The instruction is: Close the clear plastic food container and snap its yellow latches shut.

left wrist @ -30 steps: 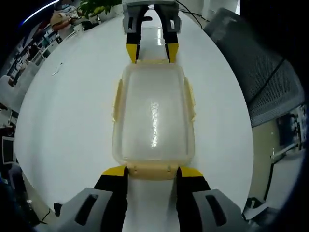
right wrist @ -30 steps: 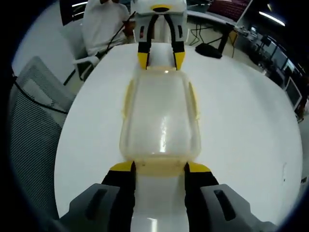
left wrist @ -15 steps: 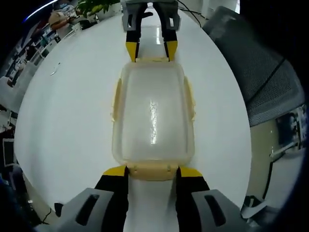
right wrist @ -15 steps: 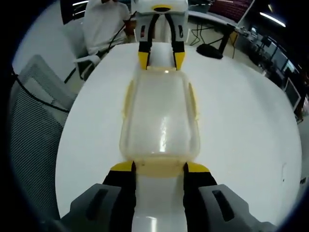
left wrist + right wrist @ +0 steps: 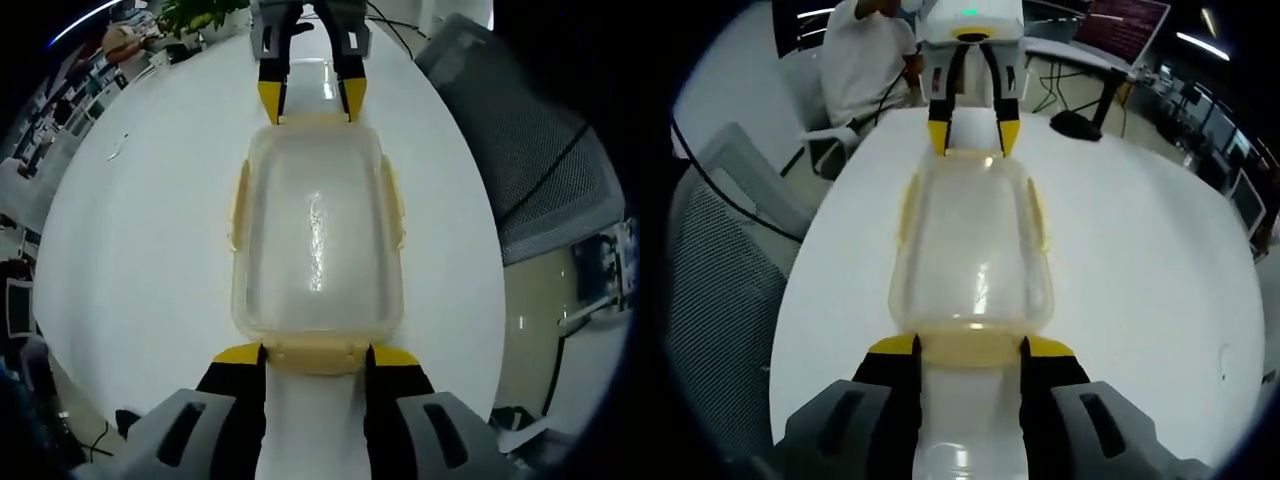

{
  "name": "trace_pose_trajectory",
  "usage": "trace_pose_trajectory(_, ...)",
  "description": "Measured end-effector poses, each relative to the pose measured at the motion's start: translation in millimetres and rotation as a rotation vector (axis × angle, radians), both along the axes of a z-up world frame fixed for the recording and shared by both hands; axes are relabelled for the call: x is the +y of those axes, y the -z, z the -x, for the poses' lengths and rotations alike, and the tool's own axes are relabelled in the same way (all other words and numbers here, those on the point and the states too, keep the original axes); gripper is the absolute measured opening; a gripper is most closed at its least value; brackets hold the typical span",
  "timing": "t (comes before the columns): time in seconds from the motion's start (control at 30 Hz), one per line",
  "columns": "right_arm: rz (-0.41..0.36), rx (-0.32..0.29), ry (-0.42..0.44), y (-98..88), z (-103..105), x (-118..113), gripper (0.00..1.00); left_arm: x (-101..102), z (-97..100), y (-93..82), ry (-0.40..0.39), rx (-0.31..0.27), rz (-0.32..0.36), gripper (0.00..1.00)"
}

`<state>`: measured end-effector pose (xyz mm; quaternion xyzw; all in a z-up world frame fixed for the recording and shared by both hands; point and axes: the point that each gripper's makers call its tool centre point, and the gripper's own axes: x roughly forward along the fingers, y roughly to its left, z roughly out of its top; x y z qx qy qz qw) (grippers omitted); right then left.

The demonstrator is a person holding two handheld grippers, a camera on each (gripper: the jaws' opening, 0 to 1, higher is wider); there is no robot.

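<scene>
The clear rectangular plastic food container (image 5: 318,238) with its lid on lay lengthwise on the round white table (image 5: 140,230), stretched between the two grippers. In the left gripper view, the left gripper (image 5: 315,356) stood at the near short end, its two black, yellow-tipped jaws spread apart on either side of the pale yellow end latch (image 5: 315,353), the tips touching or just beside the container's corners. At the far short end the right gripper (image 5: 304,98) faced it, jaws likewise spread, their tips at the far rim. Yellow latches (image 5: 239,205) showed along both long sides; whether they were snapped down could not be told.

In the right gripper view the same container (image 5: 973,256) ran away from the right gripper (image 5: 970,349), whose open jaws flanked the near yellow end latch (image 5: 970,346). The left gripper (image 5: 973,135) met the far end. A grey mesh office chair (image 5: 725,270) stood beside the table (image 5: 1140,250), and a seated person in a white shirt (image 5: 872,65) was beyond it.
</scene>
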<state>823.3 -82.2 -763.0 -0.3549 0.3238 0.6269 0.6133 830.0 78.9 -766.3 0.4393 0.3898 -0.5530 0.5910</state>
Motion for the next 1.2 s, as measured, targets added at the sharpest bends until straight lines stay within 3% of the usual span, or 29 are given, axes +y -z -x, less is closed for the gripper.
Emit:
trace_pose_trajectory(0.6,-0.034,-0.026,-0.022,-42.2,6,-15,0.34,-15,8.1,-38.8,-0.011,-0.025,0.01,0.32)
trace_pose_trajectory(1.2,-0.018,-0.05,-0.03,-66.1,3,-63,0.34,-67,7.5,-67.5,-0.018,-0.028,0.024,0.32)
